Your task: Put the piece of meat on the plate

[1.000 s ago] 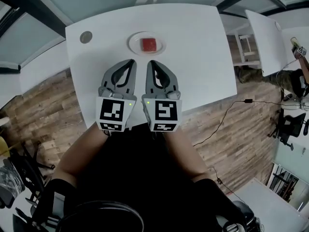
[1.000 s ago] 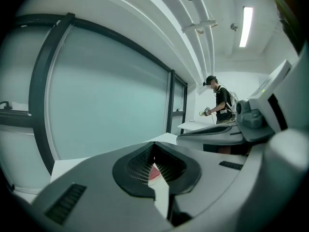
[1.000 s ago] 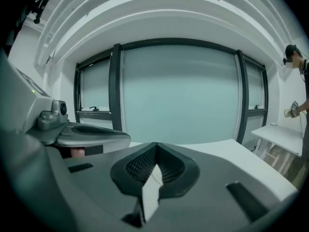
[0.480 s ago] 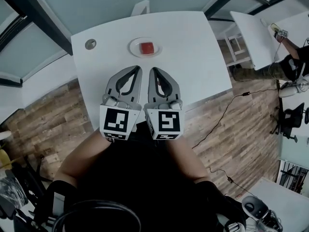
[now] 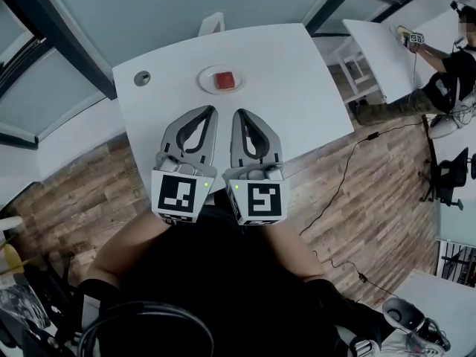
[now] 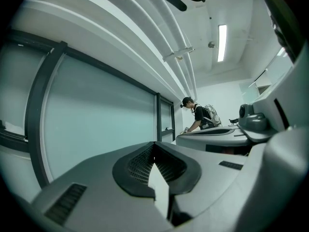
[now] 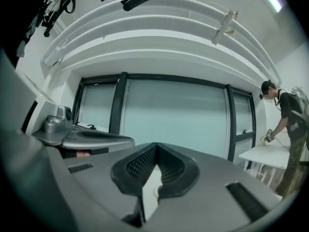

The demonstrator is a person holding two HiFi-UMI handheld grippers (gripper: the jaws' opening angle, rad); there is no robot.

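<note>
While left claw (image 5: 210, 111), right claw (image 5: 239, 113) hang closed, empty, squarish meat (image 5: 223, 79) lies on plate (image 5: 204, 81).

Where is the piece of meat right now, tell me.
Head view: the piece of meat sits on the white plate near the far edge of the table, with a small grey disc to its left.

Red, blocky piece of meat (image 5: 223, 79) lay flat at centre of small white round plate (image 5: 206, 83). Plate sat on white tabletop (image 5: 297, 88), upper middle of frame, near far edge.
</note>
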